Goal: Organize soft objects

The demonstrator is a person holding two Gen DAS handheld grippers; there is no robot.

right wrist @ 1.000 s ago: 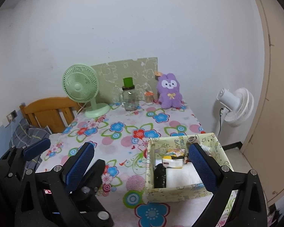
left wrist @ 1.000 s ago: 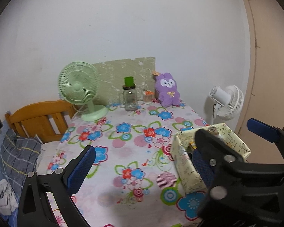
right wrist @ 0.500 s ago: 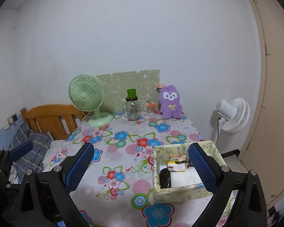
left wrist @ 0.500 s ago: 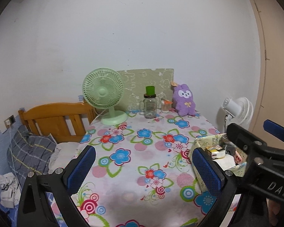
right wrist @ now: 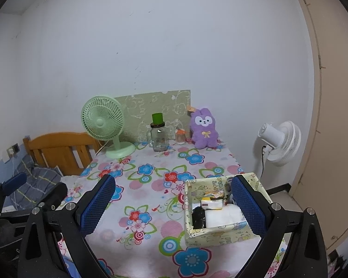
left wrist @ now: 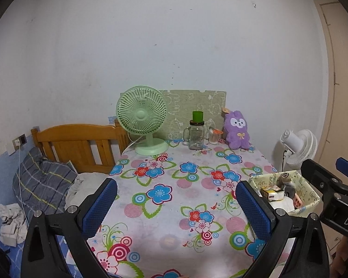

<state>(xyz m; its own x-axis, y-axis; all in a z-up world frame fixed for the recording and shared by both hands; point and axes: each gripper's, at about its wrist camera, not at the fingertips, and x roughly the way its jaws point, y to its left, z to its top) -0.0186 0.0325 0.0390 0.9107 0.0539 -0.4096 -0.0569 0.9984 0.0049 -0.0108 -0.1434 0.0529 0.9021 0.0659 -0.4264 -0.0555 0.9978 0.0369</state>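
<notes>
Grippers, left [left wrist: 176, 205] and right [right wrist: 172, 202], both gaped wide, holding nothing. One purple plush rabbit [right wrist: 204, 128] sat behind the single patterned box [right wrist: 220, 232], beside one jar [right wrist: 159, 136].

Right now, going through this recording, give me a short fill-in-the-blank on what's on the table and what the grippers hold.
1. The plush toy at the table's far edge is ____ in colour.
2. The desk fan on the floral tablecloth is pale ____.
3. The left gripper and right gripper both hold ____.
4. The patterned box sits at the table's near ____ corner.

Missing words: purple; green; nothing; right
</notes>
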